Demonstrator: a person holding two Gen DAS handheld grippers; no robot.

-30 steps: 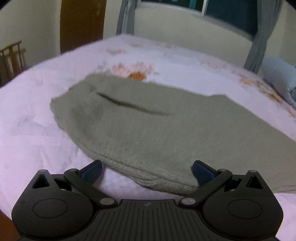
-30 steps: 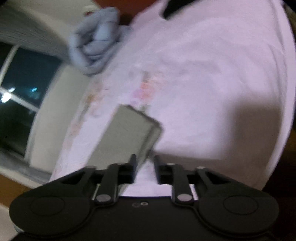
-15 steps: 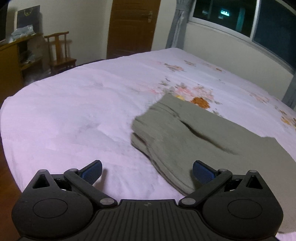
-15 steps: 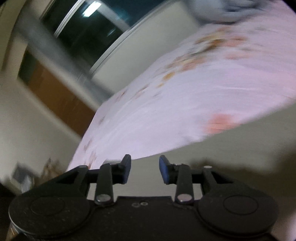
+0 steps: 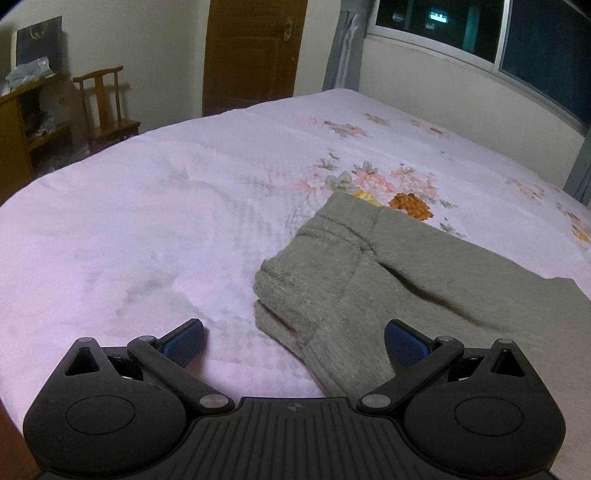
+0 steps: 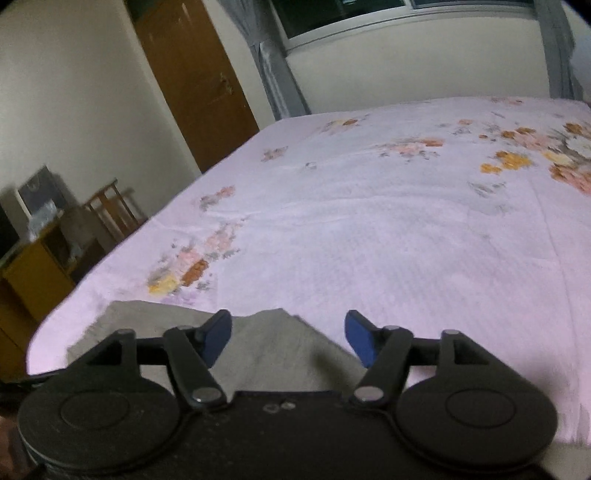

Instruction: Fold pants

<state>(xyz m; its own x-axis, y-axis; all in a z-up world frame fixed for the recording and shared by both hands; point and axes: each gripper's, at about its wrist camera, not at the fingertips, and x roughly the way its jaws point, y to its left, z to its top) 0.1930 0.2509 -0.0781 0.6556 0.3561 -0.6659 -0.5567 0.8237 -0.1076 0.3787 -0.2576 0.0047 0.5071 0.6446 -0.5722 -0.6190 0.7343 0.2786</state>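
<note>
No text, label or number could be read in either view. A lit green sign (image 5: 438,16) glowed outside the window (image 5: 436,26), but its characters were too small and blurred to make out.

left gripper (image 5: 293,341): jaws wide apart | right gripper (image 6: 288,338): jaws apart

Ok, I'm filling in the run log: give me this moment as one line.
task: fold pants | left claw: open, empty | right claw: open, empty | pants: folded, flat on bed | contact: none
</note>
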